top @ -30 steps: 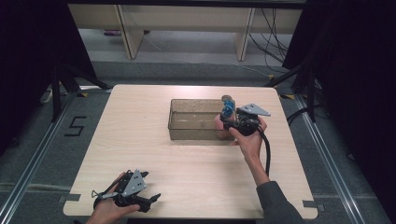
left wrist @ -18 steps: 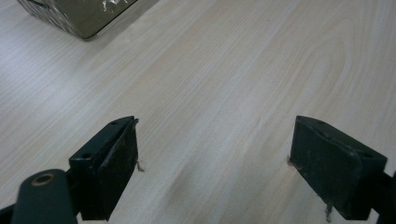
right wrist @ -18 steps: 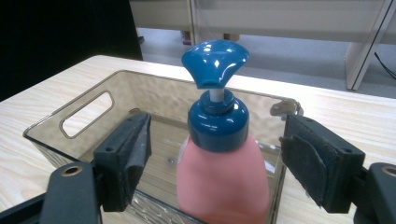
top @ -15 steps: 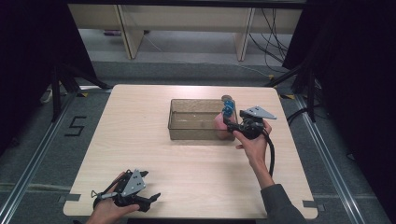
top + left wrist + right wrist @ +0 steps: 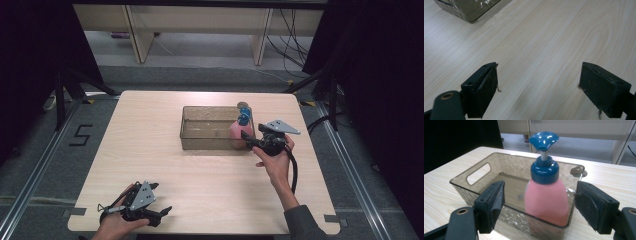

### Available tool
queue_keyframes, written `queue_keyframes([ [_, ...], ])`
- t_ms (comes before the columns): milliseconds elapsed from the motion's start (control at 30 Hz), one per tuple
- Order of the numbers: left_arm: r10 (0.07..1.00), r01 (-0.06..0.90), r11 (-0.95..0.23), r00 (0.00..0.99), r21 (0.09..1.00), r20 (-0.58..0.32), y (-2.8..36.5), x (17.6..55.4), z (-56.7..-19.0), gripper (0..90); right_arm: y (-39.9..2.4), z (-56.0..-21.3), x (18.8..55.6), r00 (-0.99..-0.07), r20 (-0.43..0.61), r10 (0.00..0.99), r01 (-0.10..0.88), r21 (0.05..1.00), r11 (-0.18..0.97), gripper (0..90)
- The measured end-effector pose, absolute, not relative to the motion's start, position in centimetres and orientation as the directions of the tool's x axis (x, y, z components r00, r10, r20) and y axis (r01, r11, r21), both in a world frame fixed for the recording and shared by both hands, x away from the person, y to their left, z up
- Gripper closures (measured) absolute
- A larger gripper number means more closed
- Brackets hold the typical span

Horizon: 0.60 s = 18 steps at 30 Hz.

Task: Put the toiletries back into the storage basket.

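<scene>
A pink pump bottle (image 5: 241, 129) (image 5: 546, 197) with a blue cap stands upright inside the right end of a clear brownish bin (image 5: 210, 108) (image 5: 511, 165). My right gripper (image 5: 246, 139) (image 5: 539, 202) is open just outside the bin's right end and aims at the bottle. Its jaws are spread wider than the bottle and hold nothing. Near the table's front left corner my left gripper (image 5: 162, 215) (image 5: 537, 85) is open over bare wood, with a corner of the bin (image 5: 471, 10) far ahead of it.
The light wooden table (image 5: 150, 150) has free room left of and in front of the bin. Beyond the far edge stand shelf legs (image 5: 260, 35) and cables (image 5: 295, 30) on the floor. A metal rail (image 5: 350, 165) runs along the right side.
My right gripper has drawn back a little from the bin toward the person, and the bottle stays standing in the bin. The left gripper has not moved.
</scene>
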<state>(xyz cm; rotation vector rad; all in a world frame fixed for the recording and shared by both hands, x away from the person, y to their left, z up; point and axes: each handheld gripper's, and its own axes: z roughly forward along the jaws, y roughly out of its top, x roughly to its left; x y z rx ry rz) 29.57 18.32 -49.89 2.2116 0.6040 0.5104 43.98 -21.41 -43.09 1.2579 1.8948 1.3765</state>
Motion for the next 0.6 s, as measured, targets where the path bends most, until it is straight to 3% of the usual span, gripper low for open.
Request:
queue_keyframes([
  [600,0.576,0.259,-0.587,0.799,0.767,0.171,18.3,29.6,-49.9,14.9,-21.9,-43.4,42.2,-0.492,0.13,0.861,0.389,0.918,0.083,25.0],
])
